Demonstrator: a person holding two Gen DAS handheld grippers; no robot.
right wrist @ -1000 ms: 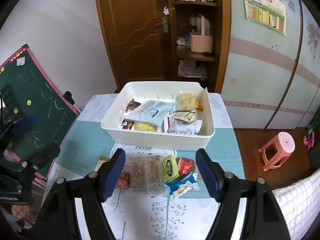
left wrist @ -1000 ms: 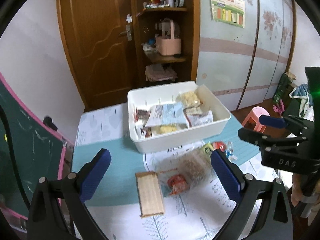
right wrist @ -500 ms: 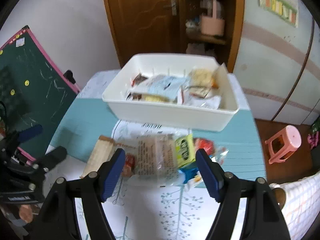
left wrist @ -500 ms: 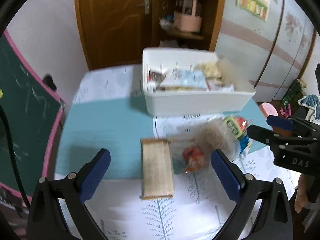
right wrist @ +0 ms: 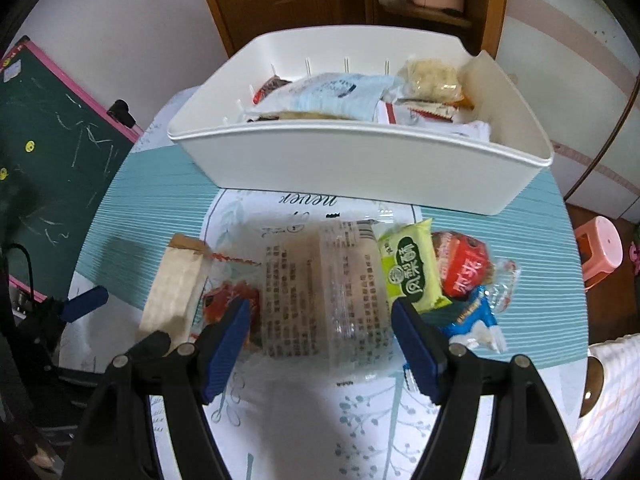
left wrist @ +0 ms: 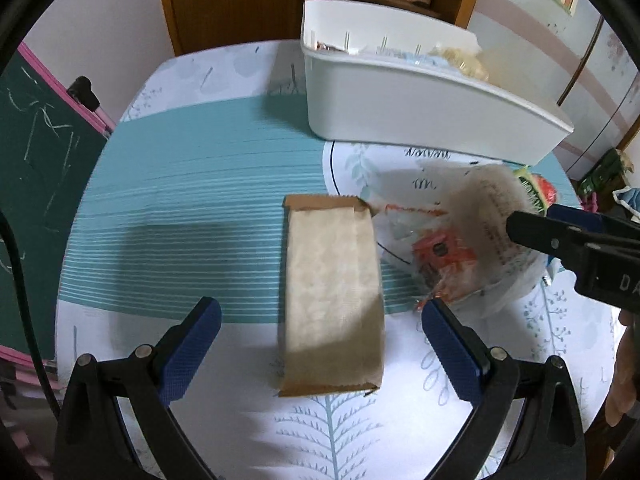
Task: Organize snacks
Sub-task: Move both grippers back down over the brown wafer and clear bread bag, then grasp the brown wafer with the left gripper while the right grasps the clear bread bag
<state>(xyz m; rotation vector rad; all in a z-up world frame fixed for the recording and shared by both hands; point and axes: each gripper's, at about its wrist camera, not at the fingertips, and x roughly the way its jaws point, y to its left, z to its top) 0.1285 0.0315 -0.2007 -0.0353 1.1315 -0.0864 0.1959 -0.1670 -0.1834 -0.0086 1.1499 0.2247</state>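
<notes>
Green packet (right wrist: pixel 412 268) reads 凤梨酥; red one's (right wrist: pixel 466 266) characters perhaps 枣泥.

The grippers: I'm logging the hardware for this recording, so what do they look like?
Both the left gripper and the right gripper are black plastic frames with silver screws and two fingers faced in textured blue pads. The right one's side carries white letters "DA". A black cable runs past the left one.

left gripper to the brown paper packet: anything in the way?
Nothing visible. The left gripper is open and the brown paper packet lies flat on the table between its fingers. The nearest neighbour, the red-printed clear wrapper, sits off the packet's right edge, close to the right-hand finger, and could get brushed on closing.
</notes>
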